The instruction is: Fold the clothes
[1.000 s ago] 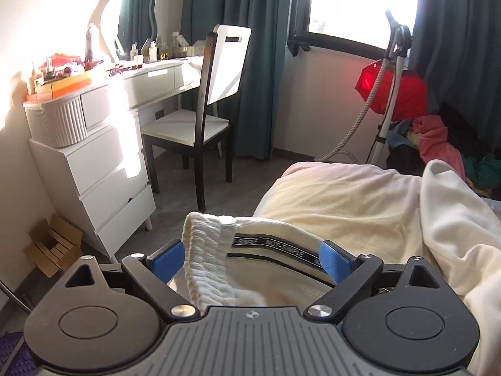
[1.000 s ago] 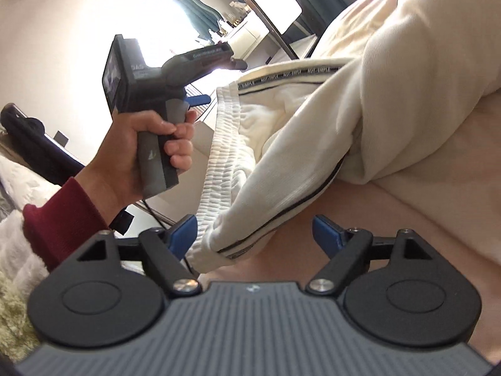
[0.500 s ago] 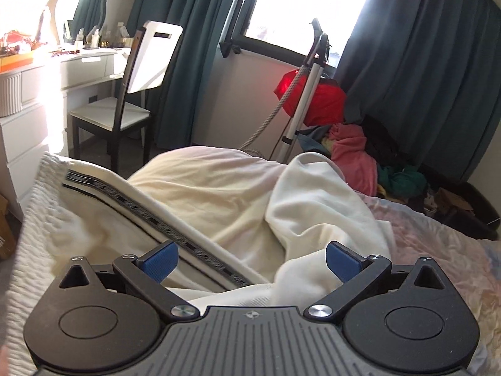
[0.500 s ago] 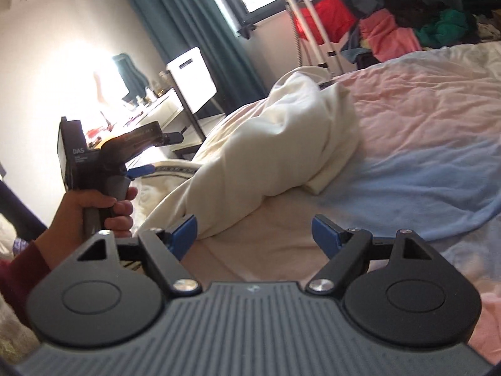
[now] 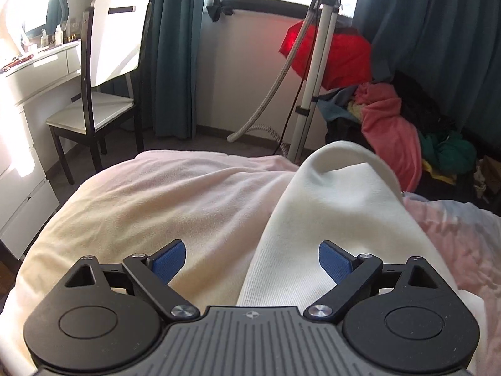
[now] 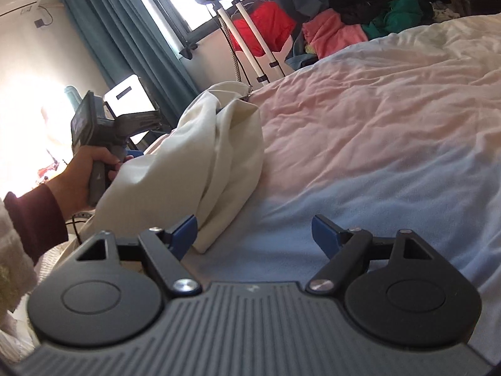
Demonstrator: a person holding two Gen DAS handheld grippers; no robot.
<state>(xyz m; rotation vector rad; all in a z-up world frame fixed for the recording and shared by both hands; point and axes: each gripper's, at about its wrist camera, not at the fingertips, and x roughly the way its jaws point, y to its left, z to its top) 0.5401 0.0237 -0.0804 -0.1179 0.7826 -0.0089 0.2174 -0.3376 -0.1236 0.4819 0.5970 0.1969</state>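
A cream-white garment [image 5: 328, 216] lies bunched on the bed, and its near part passes under my left gripper [image 5: 252, 261]. That gripper is open, its blue pads wide apart above the cloth, holding nothing. In the right wrist view the same garment [image 6: 200, 169] forms a heap at the bed's left side. My right gripper [image 6: 255, 238] is open just in front of the heap's near end, over the sheet. The left pad [image 6: 184, 235] sits close to the cloth. A hand in a dark red sleeve holds the left gripper's body [image 6: 103, 138] beside the heap.
The bed [image 6: 375, 131] has a pink and pale blue sheet stretching right. Beyond its foot stand a garment steamer pole [image 5: 313, 75], a red item [image 5: 338, 53] and a pile of coloured clothes [image 5: 394, 125]. A chair [image 5: 103, 72] and white dresser [image 5: 28, 72] stand left.
Both grippers swung right and up off the garment's banded waist, which is out of view now. The left gripper moved from the bed's edge to over the cloth; both stayed open.
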